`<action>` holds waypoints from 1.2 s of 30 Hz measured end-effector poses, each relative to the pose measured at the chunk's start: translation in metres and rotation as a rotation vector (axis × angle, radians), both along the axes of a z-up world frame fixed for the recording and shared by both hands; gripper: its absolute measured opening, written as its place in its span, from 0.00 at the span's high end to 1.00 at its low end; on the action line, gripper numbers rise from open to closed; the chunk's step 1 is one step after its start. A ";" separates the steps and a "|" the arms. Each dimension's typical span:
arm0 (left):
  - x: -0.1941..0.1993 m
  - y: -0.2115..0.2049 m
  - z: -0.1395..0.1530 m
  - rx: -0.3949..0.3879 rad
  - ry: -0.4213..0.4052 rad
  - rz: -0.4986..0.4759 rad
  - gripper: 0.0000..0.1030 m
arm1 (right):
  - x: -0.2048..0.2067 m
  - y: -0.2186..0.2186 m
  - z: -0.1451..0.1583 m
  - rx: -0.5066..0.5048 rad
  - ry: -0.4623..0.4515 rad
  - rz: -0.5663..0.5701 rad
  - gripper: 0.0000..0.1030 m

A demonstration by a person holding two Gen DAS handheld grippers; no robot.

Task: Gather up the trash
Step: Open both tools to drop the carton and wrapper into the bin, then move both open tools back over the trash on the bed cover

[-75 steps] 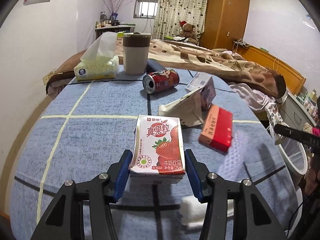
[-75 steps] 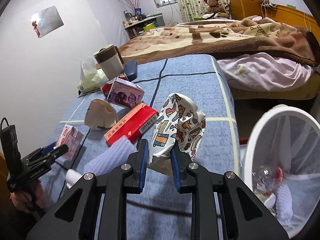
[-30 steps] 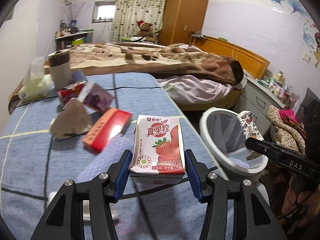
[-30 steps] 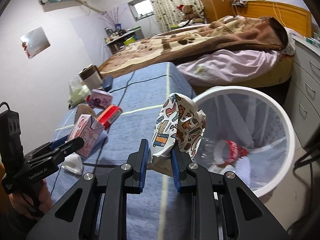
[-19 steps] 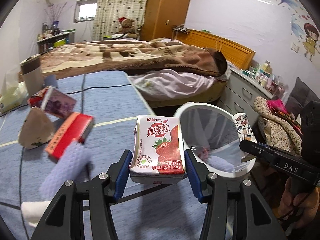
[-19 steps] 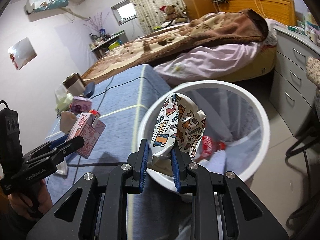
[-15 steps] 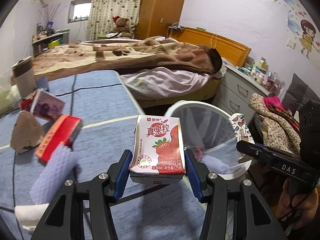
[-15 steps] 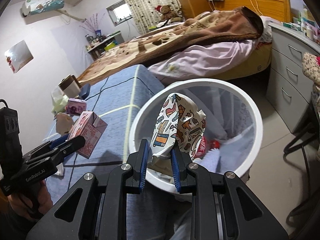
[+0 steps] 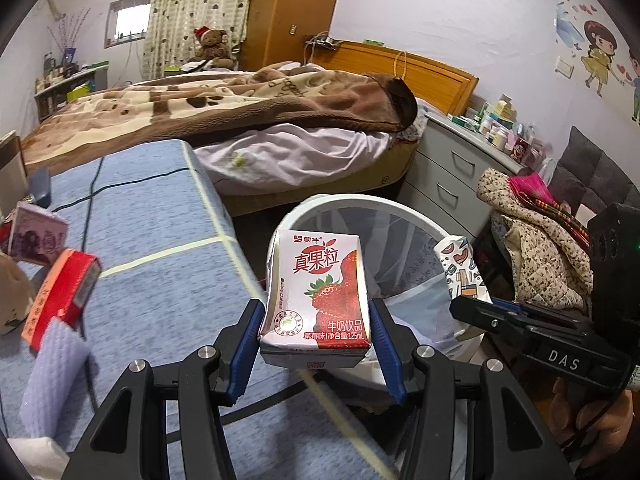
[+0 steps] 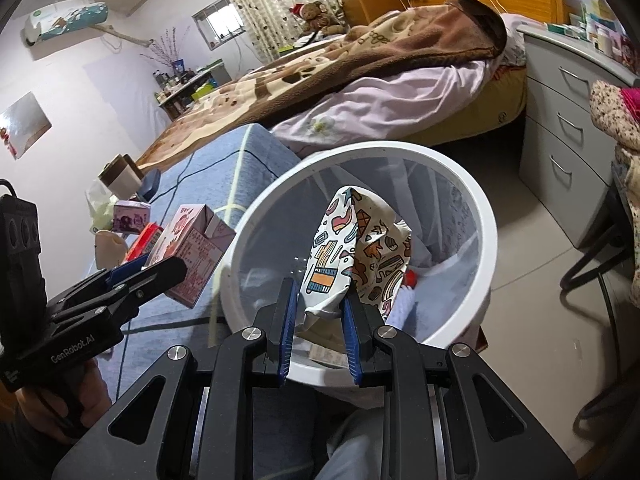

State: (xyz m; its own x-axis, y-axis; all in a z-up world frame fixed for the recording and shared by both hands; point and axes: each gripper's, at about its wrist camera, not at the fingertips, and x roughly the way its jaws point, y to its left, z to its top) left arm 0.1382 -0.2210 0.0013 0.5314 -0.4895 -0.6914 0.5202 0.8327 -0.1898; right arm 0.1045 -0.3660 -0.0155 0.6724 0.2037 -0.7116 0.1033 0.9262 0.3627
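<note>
My left tool [image 9: 316,334] is clamped on an upright strawberry milk carton [image 9: 317,294], its blue pads pressing the carton's two side walls near the base, printed face toward me. To the left of this tool lies the blue bench [image 9: 152,248], carrying a red box [image 9: 60,292], a purple carton [image 9: 36,236] beyond it, and a lilac ribbed roll [image 9: 52,376] nearest to me. Just behind the carton and a little to the right of the left tool stands the white bin [image 9: 400,208], lined with a clear bag; the carton sits in front of its near rim. Further right, my right tool [image 9: 472,308] enters that view from the side, pinching a patterned wrapper [image 9: 460,268] over the bin's right side, with my hand [image 9: 580,416] on the handle below. From my right tool [image 10: 318,322], the left tool [image 10: 160,272] appears at far left with the milk carton [image 10: 192,248] held beside the bin's [image 10: 484,216] left rim. The right tool's jaws stand nearly together, gripping the crumpled lower end of the patterned wrapper [image 10: 356,248], which rises above the tips. The wrapper hangs over the bin's open mouth, directly ahead of this tool. A red-labelled item [image 10: 412,278] lies at the bin's bottom, just right of the wrapper.
</note>
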 end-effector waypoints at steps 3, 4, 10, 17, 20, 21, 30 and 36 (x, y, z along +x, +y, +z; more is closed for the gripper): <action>0.004 -0.010 -0.003 0.001 0.007 -0.018 0.48 | 0.001 -0.003 -0.002 -0.004 0.011 -0.013 0.78; 0.005 -0.013 -0.004 0.000 0.010 -0.023 0.48 | 0.001 -0.004 -0.002 -0.005 0.016 -0.017 0.78; 0.013 -0.027 -0.012 -0.004 0.027 -0.058 0.48 | 0.001 -0.010 -0.004 -0.009 0.023 -0.031 0.58; 0.018 -0.034 -0.014 -0.023 0.028 -0.083 0.48 | 0.000 -0.015 -0.002 -0.016 0.015 -0.049 0.45; 0.019 -0.031 -0.013 -0.033 0.030 -0.075 0.48 | -0.001 -0.016 0.000 -0.022 0.011 -0.059 0.45; 0.019 -0.029 -0.012 -0.035 0.030 -0.070 0.48 | -0.001 -0.016 0.001 -0.024 0.009 -0.060 0.45; 0.009 -0.004 -0.004 -0.044 0.021 -0.027 0.48 | -0.005 -0.001 0.012 -0.037 -0.022 -0.018 0.45; -0.006 0.024 0.004 -0.053 0.002 0.017 0.48 | -0.010 0.020 0.023 -0.059 -0.054 0.046 0.45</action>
State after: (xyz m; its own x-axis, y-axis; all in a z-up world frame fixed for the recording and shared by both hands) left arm 0.1318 -0.1973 0.0048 0.5386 -0.5162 -0.6659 0.5053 0.8303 -0.2350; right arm 0.0949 -0.3458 0.0070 0.7010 0.1943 -0.6862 0.0415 0.9494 0.3112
